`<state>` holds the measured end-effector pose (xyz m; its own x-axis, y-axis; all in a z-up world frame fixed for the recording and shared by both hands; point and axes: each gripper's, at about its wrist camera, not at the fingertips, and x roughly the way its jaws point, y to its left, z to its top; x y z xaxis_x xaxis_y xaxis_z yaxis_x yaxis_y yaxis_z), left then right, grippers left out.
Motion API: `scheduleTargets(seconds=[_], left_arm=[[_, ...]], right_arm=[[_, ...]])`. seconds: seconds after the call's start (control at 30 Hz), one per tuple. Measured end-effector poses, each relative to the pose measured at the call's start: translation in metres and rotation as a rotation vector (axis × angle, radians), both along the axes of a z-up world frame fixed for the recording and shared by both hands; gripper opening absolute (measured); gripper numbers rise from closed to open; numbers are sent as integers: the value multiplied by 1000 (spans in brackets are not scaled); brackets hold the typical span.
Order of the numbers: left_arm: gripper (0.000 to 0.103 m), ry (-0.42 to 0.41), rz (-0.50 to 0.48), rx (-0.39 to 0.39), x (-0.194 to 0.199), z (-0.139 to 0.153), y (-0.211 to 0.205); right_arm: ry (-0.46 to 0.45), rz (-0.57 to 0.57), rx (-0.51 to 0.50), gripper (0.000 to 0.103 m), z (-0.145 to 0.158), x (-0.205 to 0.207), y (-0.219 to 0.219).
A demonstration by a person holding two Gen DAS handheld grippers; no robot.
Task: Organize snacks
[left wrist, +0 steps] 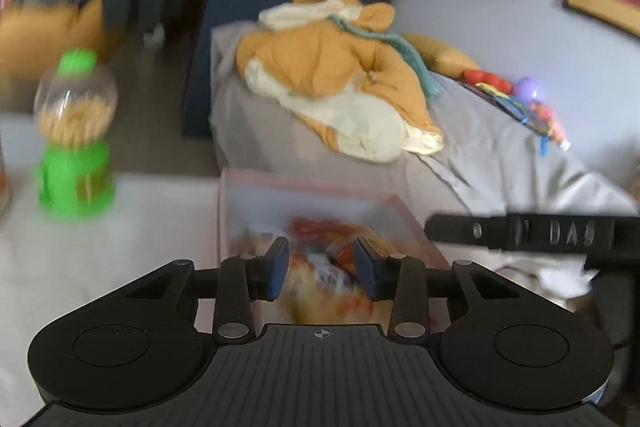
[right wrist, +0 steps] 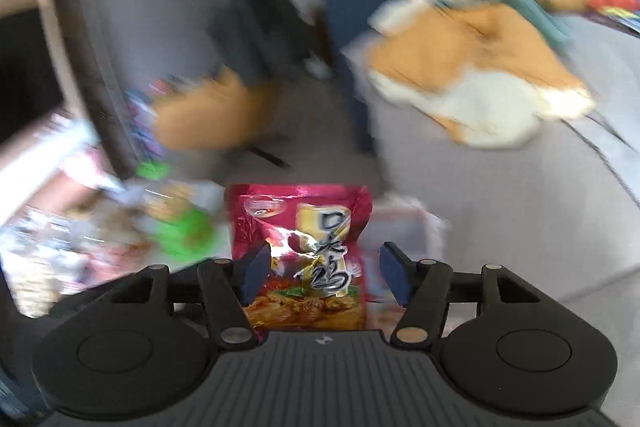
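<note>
In the right wrist view a red foil snack packet [right wrist: 304, 219] with a yellow label stands upright between the jaws of my right gripper [right wrist: 326, 273]. The jaws are open: the left pad is at the packet's edge and the right pad is clear of it. In the left wrist view my left gripper [left wrist: 322, 269] hovers above a pink-rimmed translucent box [left wrist: 248, 195], open, with nothing gripped. Blurred orange and red snack packets [left wrist: 332, 231] lie inside the box. The right gripper's black finger [left wrist: 520, 233] reaches in from the right, beside the box.
A green-and-clear dispenser jar [left wrist: 76, 131] of pale sticks stands on the white table, left of the box. More snack packets [right wrist: 60, 251] are piled at the left. Behind the box is a grey bed [left wrist: 500, 155] with an orange duvet [left wrist: 332, 83].
</note>
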<state>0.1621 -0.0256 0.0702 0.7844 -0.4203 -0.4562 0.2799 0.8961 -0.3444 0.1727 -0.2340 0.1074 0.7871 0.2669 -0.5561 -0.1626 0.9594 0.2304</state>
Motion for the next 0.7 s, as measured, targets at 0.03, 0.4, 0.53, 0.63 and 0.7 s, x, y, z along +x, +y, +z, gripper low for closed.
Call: scheduleTargets(seconds=[0.03,0.4,0.53,0.63,0.7], left_arm=[[41,-14,-2,7,-9,-1,5],[41,12,39,266,-135,-42,4],[42,66,95,280,-147,-60,6],[41,79,126,280,-150,-67,10],[41,79,137,287,-149,-68,8]], right_arm=[[29,-2,-4,61,-6,3,0],[-28,15,-151,88,-58,-101,24],[37,89,-164,88,-77,-126,43],[97,80,-164,88,-96,-129,51],[141,57,-196,88,-109,-126,56]])
